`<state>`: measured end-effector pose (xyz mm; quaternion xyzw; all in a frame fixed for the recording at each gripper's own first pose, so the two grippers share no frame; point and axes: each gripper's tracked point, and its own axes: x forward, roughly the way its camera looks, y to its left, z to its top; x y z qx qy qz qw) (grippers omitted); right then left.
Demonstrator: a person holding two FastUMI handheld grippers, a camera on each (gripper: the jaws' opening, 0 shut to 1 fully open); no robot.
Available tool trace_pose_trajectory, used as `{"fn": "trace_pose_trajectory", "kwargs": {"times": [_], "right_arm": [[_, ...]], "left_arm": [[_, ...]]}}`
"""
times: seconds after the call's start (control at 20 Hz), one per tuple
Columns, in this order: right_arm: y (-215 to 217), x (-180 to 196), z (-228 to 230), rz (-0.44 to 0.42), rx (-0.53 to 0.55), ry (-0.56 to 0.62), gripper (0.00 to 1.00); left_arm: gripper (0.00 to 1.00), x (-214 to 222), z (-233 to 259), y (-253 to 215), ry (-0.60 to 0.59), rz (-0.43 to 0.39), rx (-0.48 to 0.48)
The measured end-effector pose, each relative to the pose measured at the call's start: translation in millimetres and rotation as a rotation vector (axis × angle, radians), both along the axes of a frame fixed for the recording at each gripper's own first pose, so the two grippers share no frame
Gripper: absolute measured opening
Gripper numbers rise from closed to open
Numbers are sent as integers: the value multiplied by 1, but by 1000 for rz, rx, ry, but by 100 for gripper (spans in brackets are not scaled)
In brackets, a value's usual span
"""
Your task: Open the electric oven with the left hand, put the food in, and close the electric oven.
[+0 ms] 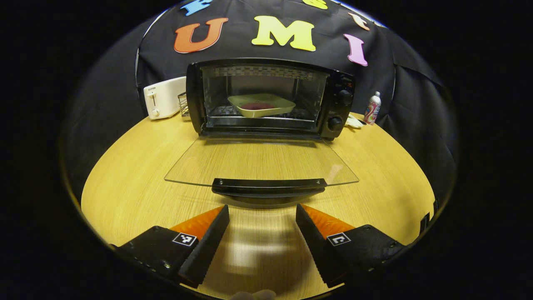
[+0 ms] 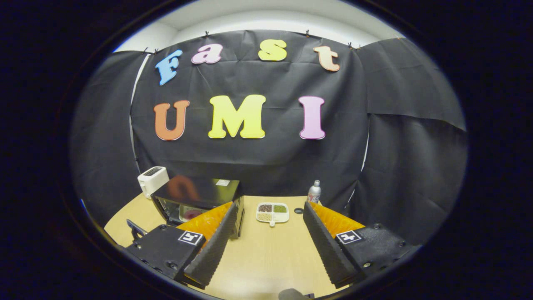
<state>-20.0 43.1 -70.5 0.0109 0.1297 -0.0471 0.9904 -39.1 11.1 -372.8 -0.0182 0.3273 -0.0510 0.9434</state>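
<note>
The black electric oven (image 1: pixel 339 104) stands at the back of the wooden table with its glass door (image 1: pixel 261 163) folded down flat toward me. On the rack inside rests a pale square plate (image 1: pixel 261 105) holding dark red food. My left gripper (image 1: pixel 262 216) is open, just in front of the door's black handle (image 1: pixel 268 184) and apart from it. In the right gripper view the oven (image 2: pixel 195 200) lies at lower left, partly behind a finger. My right gripper (image 2: pixel 268 231) is open and holds nothing, raised above the table.
A white toaster (image 1: pixel 163 98) stands left of the oven and a spray can (image 1: pixel 373 108) to its right. A white divided tray of grains (image 2: pixel 272 212) and the can (image 2: pixel 314 192) sit right of the oven on the table (image 1: pixel 125 183).
</note>
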Motion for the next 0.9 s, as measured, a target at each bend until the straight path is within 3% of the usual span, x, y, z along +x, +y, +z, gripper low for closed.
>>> {"fn": "trace_pose_trajectory", "kwargs": {"times": [0.45,0.9], "right_arm": [[-2,1,6,-22,4,-16,96],[-7,3,1,-39,46,-18,100]], "left_arm": [[98,7,9,-11,-15,-40,17],[99,27,62,-6,-99,-63,33]]}}
